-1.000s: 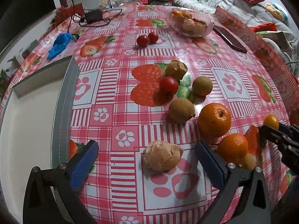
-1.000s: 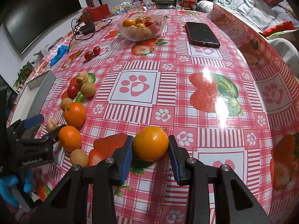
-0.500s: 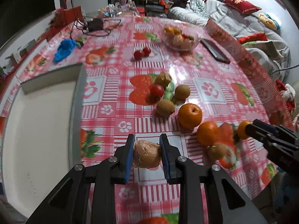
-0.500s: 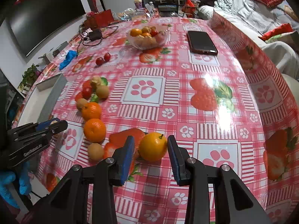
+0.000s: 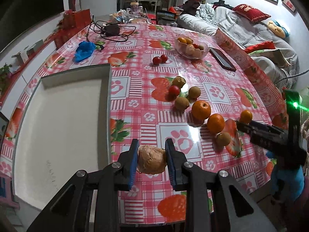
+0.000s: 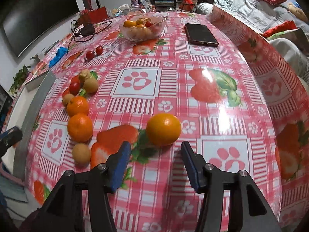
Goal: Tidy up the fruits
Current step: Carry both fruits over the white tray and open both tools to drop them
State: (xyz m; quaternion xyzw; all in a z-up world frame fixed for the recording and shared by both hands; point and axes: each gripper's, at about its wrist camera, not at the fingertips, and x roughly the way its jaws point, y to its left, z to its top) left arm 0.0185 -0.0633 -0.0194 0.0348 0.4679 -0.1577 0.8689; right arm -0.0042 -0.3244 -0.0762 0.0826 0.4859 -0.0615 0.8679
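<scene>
The counter (image 5: 135, 100) carries a white tray (image 5: 58, 119); just beside its rim the left tool (image 5: 151, 159) grips a tan fruit (image 5: 151, 162), while the right tool (image 6: 154, 162), jaws just widened, stands open behind an orange (image 6: 163, 129)

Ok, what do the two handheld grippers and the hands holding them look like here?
Both the left gripper and the right gripper have black angular frames with silver bolts and flat blue pads. From the left wrist view, the right gripper's body carries a glowing green light, and the hand under it wears a blue glove.
</scene>
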